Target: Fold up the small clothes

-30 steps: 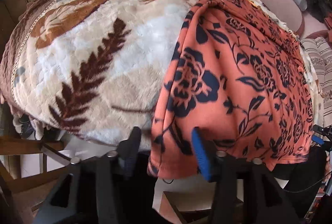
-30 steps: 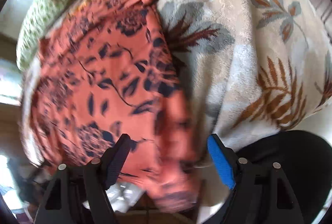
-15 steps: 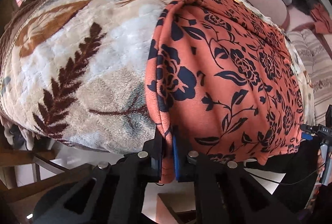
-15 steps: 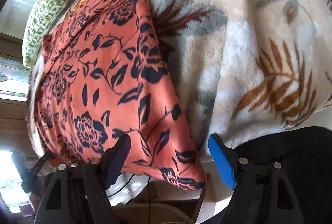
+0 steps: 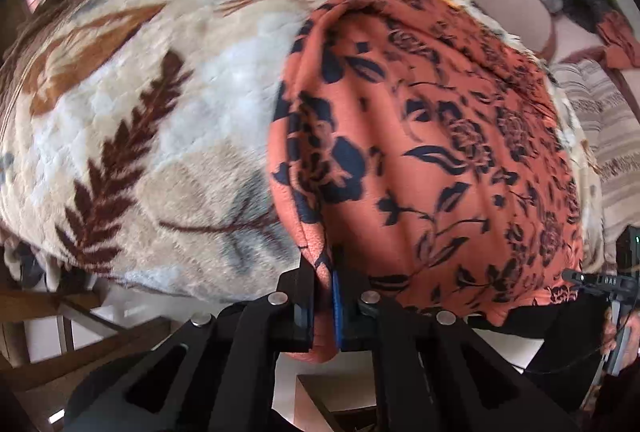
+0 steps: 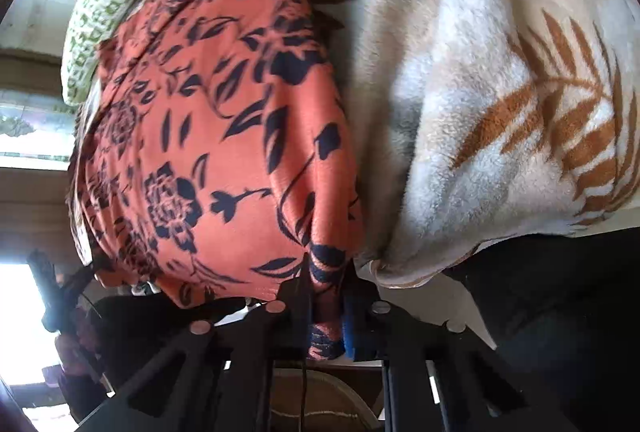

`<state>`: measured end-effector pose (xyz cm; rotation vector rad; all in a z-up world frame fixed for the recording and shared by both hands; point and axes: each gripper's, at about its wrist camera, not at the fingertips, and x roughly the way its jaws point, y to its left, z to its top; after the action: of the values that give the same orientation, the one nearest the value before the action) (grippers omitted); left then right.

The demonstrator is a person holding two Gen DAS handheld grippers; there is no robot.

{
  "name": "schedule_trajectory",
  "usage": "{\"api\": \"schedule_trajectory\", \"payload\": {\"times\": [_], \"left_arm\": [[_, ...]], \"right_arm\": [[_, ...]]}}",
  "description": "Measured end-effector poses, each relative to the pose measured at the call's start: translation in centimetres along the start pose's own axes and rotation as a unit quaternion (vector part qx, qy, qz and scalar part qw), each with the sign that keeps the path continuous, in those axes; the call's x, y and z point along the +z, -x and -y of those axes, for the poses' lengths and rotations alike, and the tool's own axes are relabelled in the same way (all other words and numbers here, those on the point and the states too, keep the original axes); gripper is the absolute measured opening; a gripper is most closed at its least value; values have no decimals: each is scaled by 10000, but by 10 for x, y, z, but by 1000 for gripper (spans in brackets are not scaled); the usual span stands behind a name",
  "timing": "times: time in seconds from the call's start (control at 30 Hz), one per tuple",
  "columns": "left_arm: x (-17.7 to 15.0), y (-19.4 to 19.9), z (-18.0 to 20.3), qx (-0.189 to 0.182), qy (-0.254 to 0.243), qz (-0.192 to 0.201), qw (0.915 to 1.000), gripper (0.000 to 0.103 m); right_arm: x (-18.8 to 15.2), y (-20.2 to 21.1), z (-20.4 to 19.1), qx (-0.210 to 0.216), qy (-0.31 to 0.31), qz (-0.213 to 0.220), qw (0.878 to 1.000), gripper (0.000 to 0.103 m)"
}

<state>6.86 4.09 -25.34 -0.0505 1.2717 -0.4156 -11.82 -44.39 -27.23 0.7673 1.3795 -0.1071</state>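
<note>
I am pinching one orange floral garment (image 5: 432, 160), lying on one leaf-print blanket (image 5: 152, 120), at its near hem: my left gripper (image 5: 322, 296) is clamping the seven o'clock corner, my right gripper (image 6: 326, 312), jaws just closing, the five o'clock corner. I am judging that thin bites could be slipping while lifting, or snagging blanket pile

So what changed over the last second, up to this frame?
Both grippers took hold of the orange cloth at its near hem: the left gripper closed first on its corner, then the right gripper came down and its jaws have just closed on the other corner. The cloth stays spread on the blanket, the green pillow beyond it.
</note>
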Motion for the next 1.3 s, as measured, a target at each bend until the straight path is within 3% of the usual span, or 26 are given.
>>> {"api": "schedule_trajectory", "payload": {"times": [0.17,0.33,0.47,0.57,0.77,0.97,1.17,1.3], "left_arm": [[17,27,8,-716,-67,221,9972,6],[56,67,9,-1273,-28,654,9897,6],[109,90,4,-1675,49,957,9812,6],[152,99,3,-1670,40,1076,9801,6],[259,59,4,-1671,335,937,9809,6],[329,-28,7,-1360,676,606,9865,6],[358,-93,-1,-962,1054,574,9881,7],[355,-98,-19,-1326,1506,782,9765,11]], "right_arm": [[6,26,-2,848,-144,128,9962,8],[36,65,-13,1969,-261,664,9778,8],[82,97,-29,2557,-278,1175,9592,8],[126,115,-43,2793,-308,1566,9468,8],[226,123,-48,2808,-599,1970,9374,8],[323,65,-29,2424,-1373,2056,9381,8],[373,4,12,2419,-2161,2040,9237,10],[378,-13,28,2760,-2361,1859,9130,10]]}}
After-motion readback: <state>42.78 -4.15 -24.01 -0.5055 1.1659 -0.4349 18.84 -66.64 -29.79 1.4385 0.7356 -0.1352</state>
